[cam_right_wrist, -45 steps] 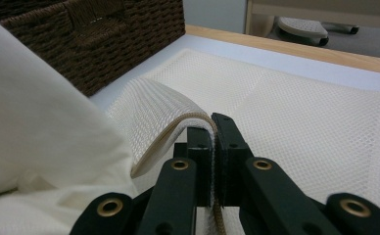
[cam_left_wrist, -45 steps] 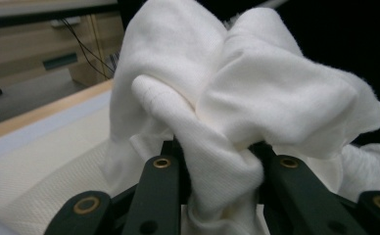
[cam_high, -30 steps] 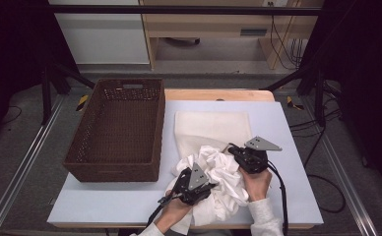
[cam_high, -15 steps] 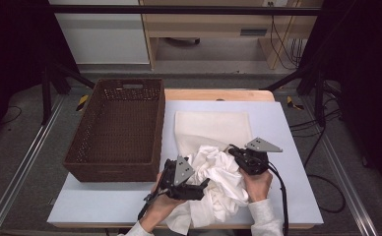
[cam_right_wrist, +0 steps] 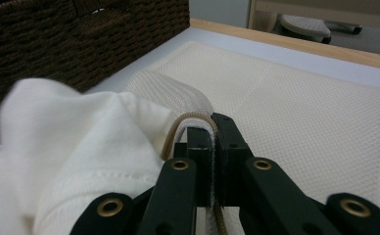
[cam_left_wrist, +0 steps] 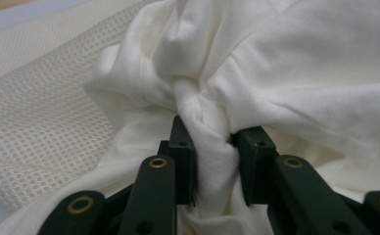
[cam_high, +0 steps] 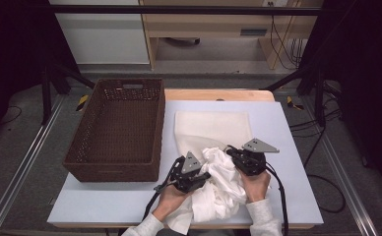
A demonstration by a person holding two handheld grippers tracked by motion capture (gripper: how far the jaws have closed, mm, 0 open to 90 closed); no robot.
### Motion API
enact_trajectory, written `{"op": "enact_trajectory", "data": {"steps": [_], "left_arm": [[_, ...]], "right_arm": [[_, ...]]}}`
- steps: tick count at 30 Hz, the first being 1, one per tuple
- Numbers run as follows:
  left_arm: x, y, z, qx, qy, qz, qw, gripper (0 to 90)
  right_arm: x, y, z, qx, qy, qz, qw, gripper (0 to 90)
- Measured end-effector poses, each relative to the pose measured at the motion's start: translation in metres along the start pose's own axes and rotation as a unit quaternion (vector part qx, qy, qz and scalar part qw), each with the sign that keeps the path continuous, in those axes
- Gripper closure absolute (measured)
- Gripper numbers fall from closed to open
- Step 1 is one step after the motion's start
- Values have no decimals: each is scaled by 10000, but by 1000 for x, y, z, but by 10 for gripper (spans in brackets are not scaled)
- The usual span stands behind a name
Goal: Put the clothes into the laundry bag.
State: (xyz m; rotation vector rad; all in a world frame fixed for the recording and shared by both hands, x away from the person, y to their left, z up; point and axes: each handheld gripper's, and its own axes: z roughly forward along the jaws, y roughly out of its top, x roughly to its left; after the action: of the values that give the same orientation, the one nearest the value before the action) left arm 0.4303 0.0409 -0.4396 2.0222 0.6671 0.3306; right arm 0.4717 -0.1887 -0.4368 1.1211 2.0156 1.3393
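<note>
1. The left gripper has just been closing and now pinches a fold of the white shirt, bunched at the table's near edge.
2. The right gripper is clenched on the mesh bag's rim (its opening edge); hold it raised.
3. Feed the shirt in gradually.

My left gripper has just been closing, and its two black jaws now pinch a twisted fold of the white cloth between them. The cloth bunches up above the jaws in soft creases and spreads to the right. To the left, a cream mesh bag lies flat, and the cloth's edge rests on it.
</note>
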Motion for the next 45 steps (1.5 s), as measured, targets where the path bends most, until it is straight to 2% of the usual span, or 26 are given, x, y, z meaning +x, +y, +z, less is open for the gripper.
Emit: {"op": "enact_trajectory", "data": {"steps": [1, 2, 3, 4, 5, 7, 9, 10, 11, 12, 16, 21, 24, 28, 29, 30, 32, 33, 34, 35, 36, 37, 38, 39, 40, 45], "left_arm": [[0, 0, 0, 0, 0, 0, 10000, 732], [-13, 5, -7, -145, -195, 173, 9996, 734], [-13, 5, -7, -145, -195, 173, 9996, 735], [-27, 10, -10, -246, -348, 347, 9985, 735], [-27, 10, -10, -246, -348, 347, 9985, 734], [-38, 15, -2, -131, -342, 555, 9978, 732], [-37, 14, 4, -35, -315, 532, 9981, 728], [-33, 12, 16, 211, -234, 503, 9982, 725], [-33, 12, 16, 211, -234, 503, 9982, 721], [-28, 8, 28, 366, -84, 439, 9983, 716], [-23, 8, 34, 473, -102, 343, 9982, 698], [-25, 7, 32, 427, 17, 425, 9982, 659], [-22, 7, 20, 284, 68, 231, 9993, 524], [-13, 12, 8, 75, 308, 280, 9991, 257], [-9, 14, 8, 76, 400, 300, 9987, 257], [-3, 19, 13, 259, 444, 311, 9982, 170], [2, 20, 23, 390, 325, 221, 9985, 133], [2, 20, 23, 390, 325, 221, 9985, 147], [7, 17, 32, 463, 59, 47, 9989, 181], [7, 17, 32, 463, 59, 47, 9989, 246], [11, 13, 37, 457, -323, -223, 9982, 347], [12, 12, 36, 445, -406, -243, 9979, 447], [12, 12, 36, 445, -406, -243, 9979, 530], [10, 12, 35, 420, -412, -207, 9981, 530], [3, 12, 30, 343, -311, -62, 9989, 629], [-14, 15, 19, 120, -202, 229, 9995, 683]], "right_arm": [[-1, 0, 0, 1, -9, 2, 10000, 874], [-1, 0, 0, 0, -10, 46, 10000, 874], [-1, 0, 0, 0, -10, 46, 10000, 874], [-1, 0, 0, 1, 1, 31, 10000, 874], [-1, 0, 0, 1, 1, 31, 10000, 874], [1, 1, -1, -55, -12, 22, 10000, 874], [0, 1, -2, -71, -25, 18, 10000, 874], [-1, 1, -4, -109, -34, 46, 9999, 874], [-1, 1, -4, -129, -43, 53, 9999, 874], [-2, 2, -5, -162, -41, 36, 9999, 874], [2, 5, -8, -261, -6, -2, 9997, 874], [6, 11, -17, -405, 53, -69, 9991, 874], [7, 10, -17, -375, 31, -92, 9993, 874], [4, 9, -17, -360, 44, -55, 9993, 873], [4, 9, -17, -360, 44, -55, 9993, 873], [5, 8, -16, -342, 44, -67, 9994, 873], [6, 8, -15, -311, 40, -85, 9995, 874], [6, 8, -15, -311, 40, -85, 9995, 874], [6, 7, -13, -284, 46, -120, 9995, 874], [6, 7, -13, -284, 46, -120, 9995, 874], [7, 6, -11, -232, 29, -119, 9997, 874], [7, 5, -10, -212, 31, -134, 9997, 874], [7, 5, -10, -212, 31, -134, 9997, 874], [7, 5, -9, -209, 18, -144, 9997, 874], [7, 5, -9, -219, 37, -115, 9997, 874], [6, 5, -10, -270, 24, -86, 9996, 875]]}}
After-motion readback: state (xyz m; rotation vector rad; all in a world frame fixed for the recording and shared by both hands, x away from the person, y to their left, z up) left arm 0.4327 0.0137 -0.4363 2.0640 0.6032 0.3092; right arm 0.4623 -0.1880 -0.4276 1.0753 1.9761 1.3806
